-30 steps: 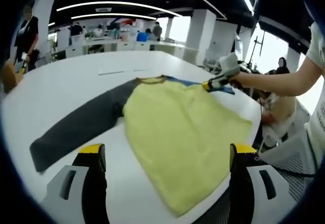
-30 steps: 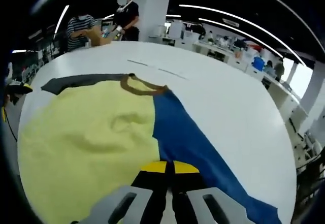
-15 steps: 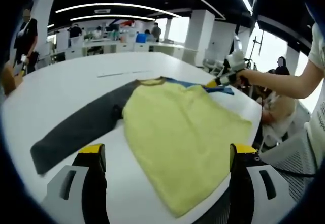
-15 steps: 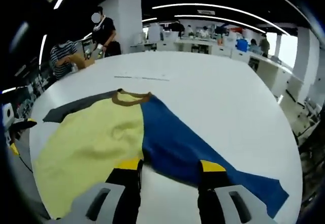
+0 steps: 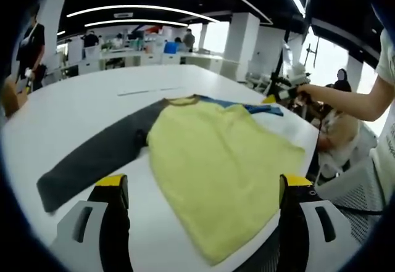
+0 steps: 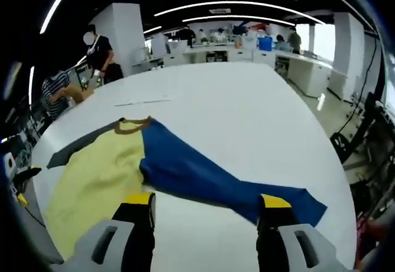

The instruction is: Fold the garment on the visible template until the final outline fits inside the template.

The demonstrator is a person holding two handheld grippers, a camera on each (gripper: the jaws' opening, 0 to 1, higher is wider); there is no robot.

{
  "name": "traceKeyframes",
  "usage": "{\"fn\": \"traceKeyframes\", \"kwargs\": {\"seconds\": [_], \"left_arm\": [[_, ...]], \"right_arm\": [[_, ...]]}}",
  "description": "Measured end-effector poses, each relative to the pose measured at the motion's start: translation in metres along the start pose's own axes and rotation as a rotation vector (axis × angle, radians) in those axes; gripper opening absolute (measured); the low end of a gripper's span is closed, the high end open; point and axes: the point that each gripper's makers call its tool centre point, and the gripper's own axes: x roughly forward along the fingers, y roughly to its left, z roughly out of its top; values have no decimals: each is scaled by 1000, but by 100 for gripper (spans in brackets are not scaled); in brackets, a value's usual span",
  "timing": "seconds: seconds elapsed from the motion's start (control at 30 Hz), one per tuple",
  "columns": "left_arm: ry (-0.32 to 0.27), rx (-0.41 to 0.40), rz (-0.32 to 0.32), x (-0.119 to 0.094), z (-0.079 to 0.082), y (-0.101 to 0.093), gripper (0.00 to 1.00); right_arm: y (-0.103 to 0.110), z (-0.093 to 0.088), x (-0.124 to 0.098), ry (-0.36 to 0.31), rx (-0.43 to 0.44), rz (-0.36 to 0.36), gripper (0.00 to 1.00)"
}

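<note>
A long-sleeved garment lies flat on the white table [image 5: 74,105]. It has a yellow body [image 5: 216,161], a grey sleeve [image 5: 99,158] stretched to the left, a blue sleeve [image 5: 250,107] on the far side and a brown collar [image 6: 133,124]. My left gripper [image 5: 203,182] is open, low over the near hem of the yellow body. Past the blue sleeve, a person's hand holds the right gripper [image 5: 281,93]. In the right gripper view the right gripper [image 6: 207,201] stands open above the blue sleeve [image 6: 203,173], which lies spread out. The yellow body [image 6: 92,185] sits to its left.
Thin line marks [image 5: 148,89] cross the table beyond the collar. People [image 6: 95,53] stand and sit at the table's far side. Desks and pillars fill the background. The table's curved edge [image 6: 345,179] runs close to the blue sleeve's cuff.
The right gripper, shut on the blue sleeve a second ago, has opened, let go and drawn back toward the cuff. The sleeve now lies flat. The left gripper has held still.
</note>
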Motion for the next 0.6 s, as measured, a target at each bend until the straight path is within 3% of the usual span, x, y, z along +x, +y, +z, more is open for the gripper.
{"fn": "traceKeyframes", "kwargs": {"seconds": [0.1,0.23,0.6], "left_arm": [[-1,2,1,0,0,0,99],[-13,-2,3,-1,2,0,99],[-7,-1,-2,1,0,-4,99]], "right_arm": [[-20,-5,-3,-1,55,-22,65],[-41,-12,-6,16,61,-64,65],[-76,-31,-12,24,120,-153,58]]}}
